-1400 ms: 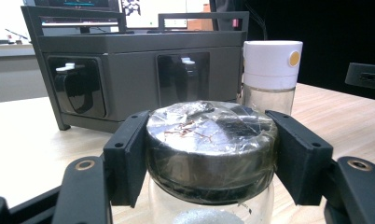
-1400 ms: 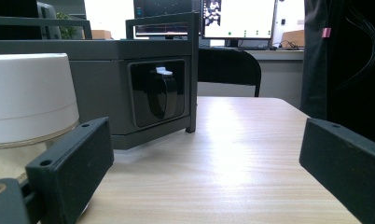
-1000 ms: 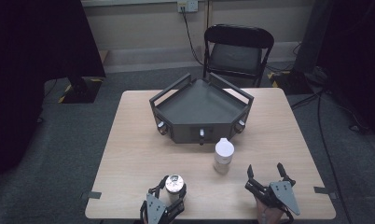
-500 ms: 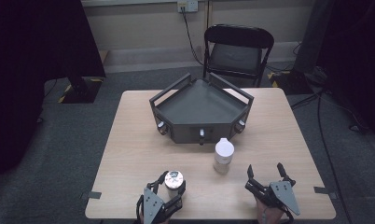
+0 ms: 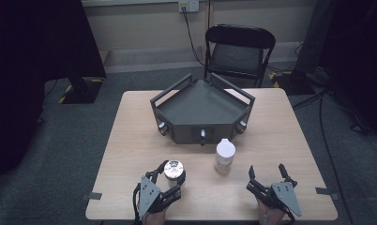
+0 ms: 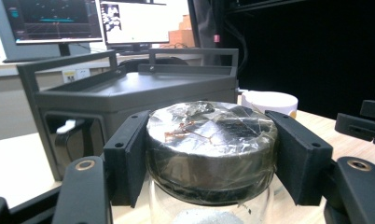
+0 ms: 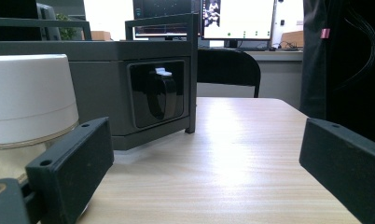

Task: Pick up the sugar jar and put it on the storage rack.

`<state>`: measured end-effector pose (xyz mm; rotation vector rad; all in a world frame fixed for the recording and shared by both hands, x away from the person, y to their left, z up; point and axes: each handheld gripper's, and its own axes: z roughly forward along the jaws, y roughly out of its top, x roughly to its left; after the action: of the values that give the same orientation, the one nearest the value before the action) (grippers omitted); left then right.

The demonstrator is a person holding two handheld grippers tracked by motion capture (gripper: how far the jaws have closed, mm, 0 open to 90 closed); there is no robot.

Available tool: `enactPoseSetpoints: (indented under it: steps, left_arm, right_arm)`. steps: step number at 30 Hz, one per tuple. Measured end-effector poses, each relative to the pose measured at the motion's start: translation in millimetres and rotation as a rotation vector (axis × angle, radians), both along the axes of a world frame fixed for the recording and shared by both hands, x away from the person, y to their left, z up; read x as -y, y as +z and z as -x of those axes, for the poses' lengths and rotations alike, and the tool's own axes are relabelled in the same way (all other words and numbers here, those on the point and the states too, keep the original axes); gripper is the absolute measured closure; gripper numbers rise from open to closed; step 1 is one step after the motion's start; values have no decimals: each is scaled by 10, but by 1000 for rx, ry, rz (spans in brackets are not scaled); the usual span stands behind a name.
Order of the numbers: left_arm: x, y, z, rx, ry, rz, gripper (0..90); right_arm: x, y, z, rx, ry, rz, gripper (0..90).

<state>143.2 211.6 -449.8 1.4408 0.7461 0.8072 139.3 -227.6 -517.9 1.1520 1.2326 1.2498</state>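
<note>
Now the left gripper [image 5: 170,180] is clamping the jar [image 6: 211,154] by its foil lid, so lifting it level is keeping that grip secure while the right gripper [image 5: 268,176] is waiting wide open, holding nothing.

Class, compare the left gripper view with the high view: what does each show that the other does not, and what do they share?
Left gripper view alone: the wrinkled foil on the jar lid, the pads pressing its sides, the jar's clear glass below, and monitors behind.

High view alone: the folding chair, the whole table, the right gripper with jaws apart.

Both: the jar in the left gripper, the grey tray, the white-capped bottle.
</note>
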Motion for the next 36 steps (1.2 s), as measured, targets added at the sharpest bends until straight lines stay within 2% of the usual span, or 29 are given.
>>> enactPoseSetpoints:
  steps: [9, 14, 17, 21, 25, 36]
  left_arm:
    - [-10, 168, -168, 17, -34, -4, 346]
    - [-12, 267, -268, 10, -37, -1, 346]
    - [-31, 306, -339, 0, -44, 22, 347]
    - [-29, 377, -431, 1, -48, 9, 346]
    - [-31, 418, -524, 2, -58, 22, 347]
    - [74, 669, -717, 13, -55, -18, 347]
  right_arm:
    - [2, -1, 0, 0, 1, 0, 18]
    - [2, 0, 0, 0, 1, -1, 18]
    - [1, 0, 0, 0, 1, 0, 18]
    - [0, -1, 1, 1, 0, 0, 18]
    - [1, 1, 0, 0, 0, 0, 18]
    - [-1, 5, -2, -3, 0, 2, 18]
